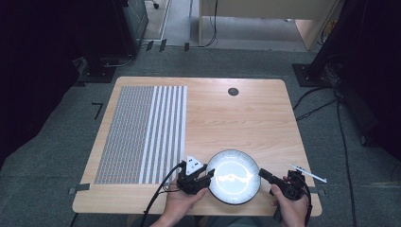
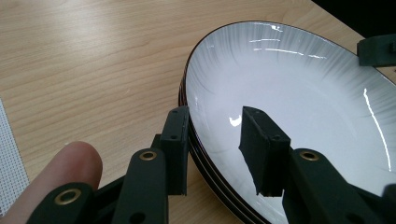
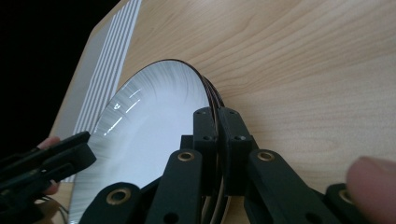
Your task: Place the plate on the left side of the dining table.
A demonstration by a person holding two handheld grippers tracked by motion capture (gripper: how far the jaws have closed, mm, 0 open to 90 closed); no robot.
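White round plate w/ dark rim (image 1: 233, 176), lower centre of high view, on light wooden table (image 1: 236, 123) near front edge. Looks like a stack of plates in gripper views; count hard to tell. Left gripper (image 2: 215, 140) at plate's left rim, jaws apart, one outside the rim, one over the white inside. Right gripper (image 3: 217, 135) at lower right, jaws narrow, pinching plate rim. Grey patterned mat w/ white stripes (image 1: 142, 135) at left. Thin white pen-like item (image 1: 308, 173) far right, too small to ID. Fingertip (image 2: 70, 163) cut off lower left.
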